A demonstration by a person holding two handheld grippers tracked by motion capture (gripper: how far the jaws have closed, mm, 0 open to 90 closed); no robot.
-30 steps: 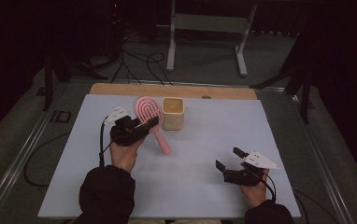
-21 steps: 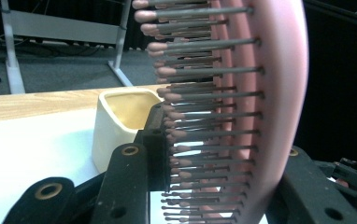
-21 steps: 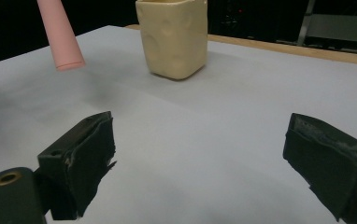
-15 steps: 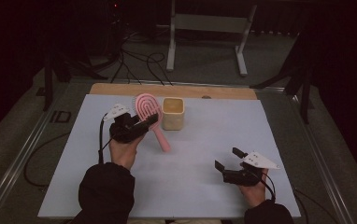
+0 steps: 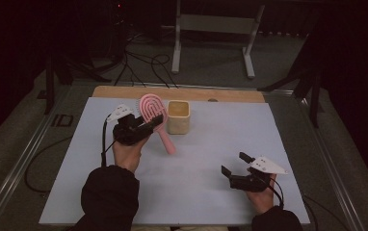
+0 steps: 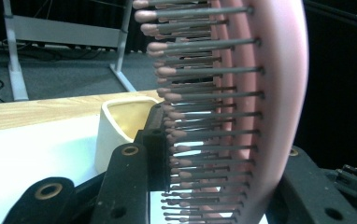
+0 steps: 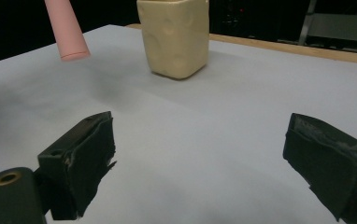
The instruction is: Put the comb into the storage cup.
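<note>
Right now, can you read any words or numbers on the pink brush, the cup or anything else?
"ID": white marks on the floor left of the table; that is how they seem to read, though they are small.
Pink hairbrush, held in the left gripper: no words on it.
Cream cup: no label or number.
White table sheet: nothing written.

Pink hairbrush (image 5: 154, 118) nudged slightly toward cup (image 5: 178, 117) (barely).

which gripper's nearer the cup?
Left. The left gripper holds the brush right beside the cup; the right gripper sits open, well short of it, near the table's front edge.
</note>
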